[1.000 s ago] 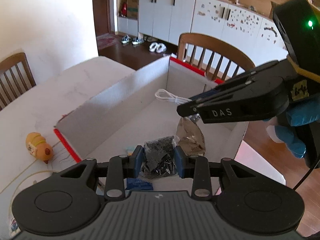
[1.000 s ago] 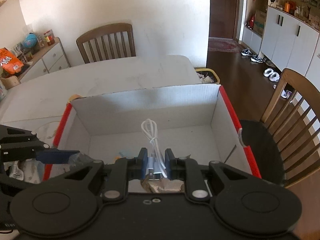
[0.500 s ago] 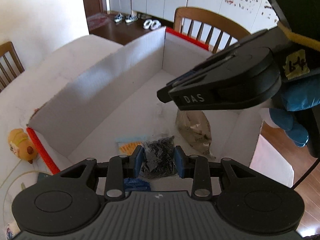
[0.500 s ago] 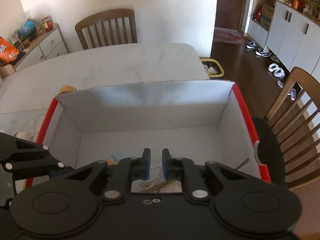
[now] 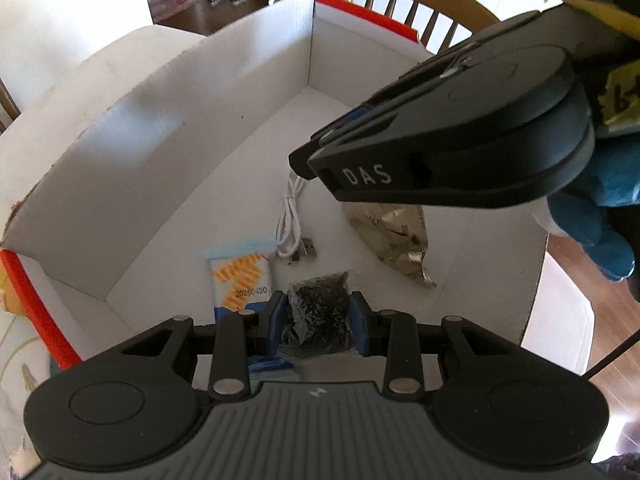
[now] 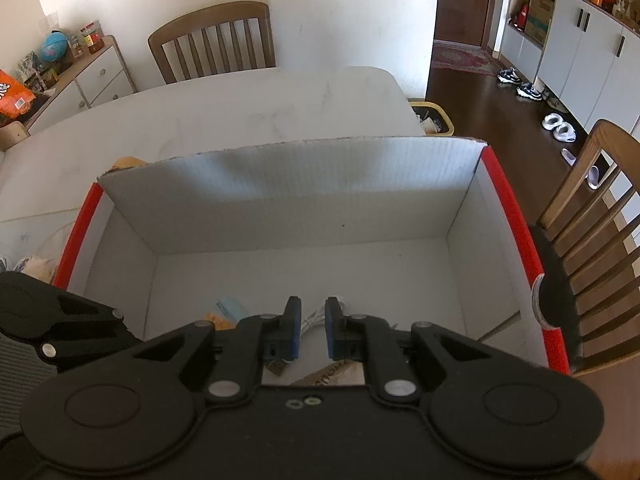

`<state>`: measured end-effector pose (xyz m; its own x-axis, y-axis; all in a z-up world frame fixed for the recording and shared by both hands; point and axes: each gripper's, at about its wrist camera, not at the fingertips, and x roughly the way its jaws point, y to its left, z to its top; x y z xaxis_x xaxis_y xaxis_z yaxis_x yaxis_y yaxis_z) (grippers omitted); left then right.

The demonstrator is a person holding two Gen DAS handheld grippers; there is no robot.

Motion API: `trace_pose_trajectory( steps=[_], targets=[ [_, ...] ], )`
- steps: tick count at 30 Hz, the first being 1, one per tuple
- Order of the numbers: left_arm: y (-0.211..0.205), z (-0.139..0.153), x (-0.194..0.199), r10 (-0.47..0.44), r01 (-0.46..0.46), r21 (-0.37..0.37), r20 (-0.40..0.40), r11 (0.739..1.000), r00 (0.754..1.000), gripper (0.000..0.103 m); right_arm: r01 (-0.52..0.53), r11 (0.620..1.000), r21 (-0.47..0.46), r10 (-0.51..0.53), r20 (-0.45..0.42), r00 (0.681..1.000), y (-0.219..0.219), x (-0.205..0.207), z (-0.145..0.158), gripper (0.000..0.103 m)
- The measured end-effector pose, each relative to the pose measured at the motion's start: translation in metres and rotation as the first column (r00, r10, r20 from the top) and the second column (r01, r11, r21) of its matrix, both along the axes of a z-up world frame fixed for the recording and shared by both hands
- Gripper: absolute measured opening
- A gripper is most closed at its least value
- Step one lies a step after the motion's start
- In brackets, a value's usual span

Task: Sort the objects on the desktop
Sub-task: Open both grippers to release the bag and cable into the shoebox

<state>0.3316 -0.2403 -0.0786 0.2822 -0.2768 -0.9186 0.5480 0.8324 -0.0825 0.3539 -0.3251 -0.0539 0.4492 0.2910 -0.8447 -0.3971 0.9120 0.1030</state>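
Released white cable (image 5: 289, 216) now lies on box floor | right gripper (image 6: 312, 326) fingers slightly apart, empty, above cardboard box (image 6: 304, 184) | left gripper (image 5: 318, 318) clamps black bag (image 5: 318, 316) over near edge | far half bare.

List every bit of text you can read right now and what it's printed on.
"DAS": on the side of the right claw.
"20250430": on the orange-patterned packet in the box.
Handwritten yellow tag on the right claw: cut off, perhaps "b4".
Brown packet under the right claw: letters partly hidden, unreadable.
Gold foil bag: print too blurred.
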Motion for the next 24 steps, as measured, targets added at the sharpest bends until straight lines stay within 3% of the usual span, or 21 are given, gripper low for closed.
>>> trace_pose_trajectory(
  steps=[6, 9, 12, 24],
  targets=[
    [0.001, -0.007, 0.006, -0.021, 0.021, 0.003, -0.1, 1.0, 0.995, 0.034, 0.014, 1.0, 0.003, -0.014, 0.001, 1.0, -0.004, 0.0, 0.0, 0.017],
    [0.002, -0.006, 0.006, -0.021, 0.021, -0.001, -0.107, 1.0, 0.994, 0.036, 0.021, 1.0, 0.01, -0.021, 0.005, 1.0, -0.008, -0.002, 0.001, 0.02],
    [0.005, -0.003, 0.003, -0.007, 0.006, -0.013, -0.098, 1.0, 0.995, 0.051, 0.023, 1.0, 0.012, -0.023, 0.004, 1.0, -0.01, -0.004, 0.002, 0.022],
    [0.012, 0.03, -0.013, 0.035, -0.036, -0.072, -0.017, 0.997, 0.999, 0.055, 0.018, 0.999, 0.031, -0.019, 0.029, 0.999, -0.016, -0.017, 0.023, 0.024]
  ],
)
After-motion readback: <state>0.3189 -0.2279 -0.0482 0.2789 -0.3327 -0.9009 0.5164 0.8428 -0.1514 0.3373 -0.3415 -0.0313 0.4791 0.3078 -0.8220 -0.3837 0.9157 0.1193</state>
